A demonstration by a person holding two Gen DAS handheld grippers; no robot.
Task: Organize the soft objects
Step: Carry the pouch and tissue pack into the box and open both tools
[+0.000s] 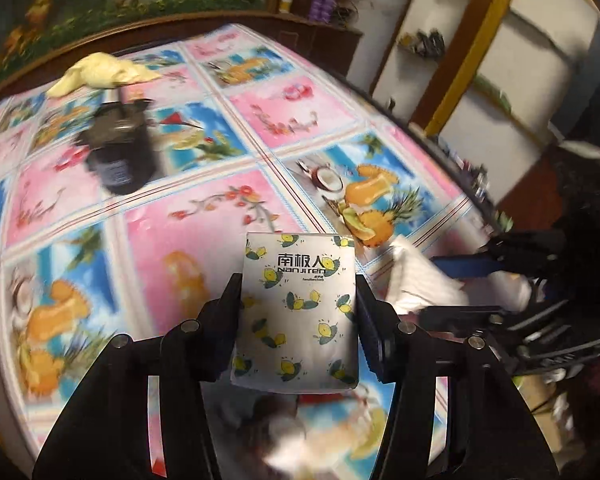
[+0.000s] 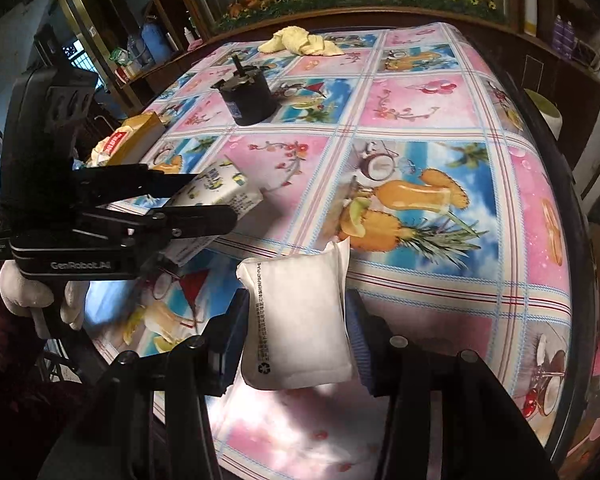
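My left gripper point(image 1: 298, 300) is shut on a lemon-print tissue pack point(image 1: 298, 312) and holds it above the tablecloth. The same pack point(image 2: 220, 190) and left gripper point(image 2: 216, 196) show at the left of the right wrist view. My right gripper point(image 2: 296, 320) is shut on a plain white tissue pack point(image 2: 300, 320) with small printed text, held above the table's near edge. That white pack point(image 1: 416, 280) and the right gripper point(image 1: 480, 280) show at the right of the left wrist view. A crumpled yellow cloth point(image 2: 300, 42) lies at the far side of the table and also shows in the left wrist view point(image 1: 100, 74).
The round table point(image 2: 440, 280) wears a pink and blue fruit-print cloth. A black cylinder-shaped object point(image 2: 246, 98) stands toward the far side. A yellow box point(image 2: 136, 138) sits at the left edge. Shelves and cabinets surround the table.
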